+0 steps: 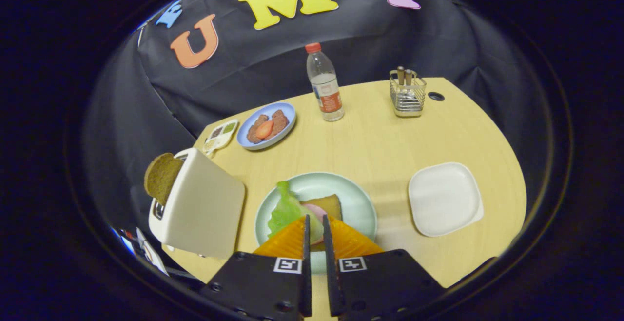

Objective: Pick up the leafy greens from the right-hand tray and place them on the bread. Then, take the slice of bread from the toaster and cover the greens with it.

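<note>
Off to my left and a little ahead stands the toaster (200,209), a smooth cream box with rounded corners, its near lower end cut off from sight. A brown, coarse-crumbed slice of bread (161,177) sticks up out of its slot, rounded at the top, the lower half hidden inside.

Farther ahead on the left lies a small white divided dish (222,134) with dabs of something I cannot make out, and beside it a round blue plate (287,116) carrying dark, rough brown pieces and one smooth red-orange piece.

Just ahead of my claw (315,230) sits a round, pale green plate (356,199) with a glossy rim. On it the leafy greens (285,209) lie crinkled and bright over the stack, a pink slice and a tan corner of bread (327,204) showing beyond my tips. My fingers (290,240) are drawn nearly together with only a slim gap, and I cannot tell whether they pinch the leaf; they hide the near part of the stack.

Far ahead stands a clear plastic bottle (324,89) with a red cap. To the right of it, a wire caddy (407,94) holds utensil handles. To my right rests the white tray (444,198), square with soft corners, matte. All sit on a pale wooden table (390,140).
</note>
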`<action>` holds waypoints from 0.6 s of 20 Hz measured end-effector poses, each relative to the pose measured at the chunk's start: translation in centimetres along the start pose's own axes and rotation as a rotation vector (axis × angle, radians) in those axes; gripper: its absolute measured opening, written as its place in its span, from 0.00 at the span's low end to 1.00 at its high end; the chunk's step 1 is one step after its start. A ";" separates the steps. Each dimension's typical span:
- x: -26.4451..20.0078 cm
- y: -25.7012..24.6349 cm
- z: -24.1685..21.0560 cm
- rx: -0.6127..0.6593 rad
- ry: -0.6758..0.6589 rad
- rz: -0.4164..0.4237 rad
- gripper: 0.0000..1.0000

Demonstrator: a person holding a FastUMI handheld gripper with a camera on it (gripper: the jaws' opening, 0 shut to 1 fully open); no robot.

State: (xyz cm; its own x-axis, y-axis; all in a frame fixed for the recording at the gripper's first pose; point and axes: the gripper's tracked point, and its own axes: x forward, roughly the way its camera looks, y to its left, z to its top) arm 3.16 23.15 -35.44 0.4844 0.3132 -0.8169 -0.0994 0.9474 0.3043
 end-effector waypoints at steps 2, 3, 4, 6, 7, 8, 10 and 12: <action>0.1 -0.5 0.2 -0.021 -0.010 -0.016 0.29; -0.1 -0.6 0.4 -0.037 -0.024 -0.024 0.37; -0.3 -0.6 0.8 -0.051 -0.039 -0.032 0.54; -1.2 -0.5 1.6 -0.080 -0.078 -0.055 0.87; -1.9 -0.2 2.4 -0.097 -0.109 -0.073 0.93; -3.0 0.4 3.4 -0.110 -0.155 -0.088 0.97; -5.2 2.5 5.4 -0.148 -0.255 -0.098 0.97; -7.5 4.9 7.1 -0.173 -0.345 -0.107 0.96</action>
State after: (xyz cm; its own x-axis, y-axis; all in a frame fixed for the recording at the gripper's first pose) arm 5.20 25.01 -24.32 0.7605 0.1994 -0.6179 -0.1634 0.9798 0.1150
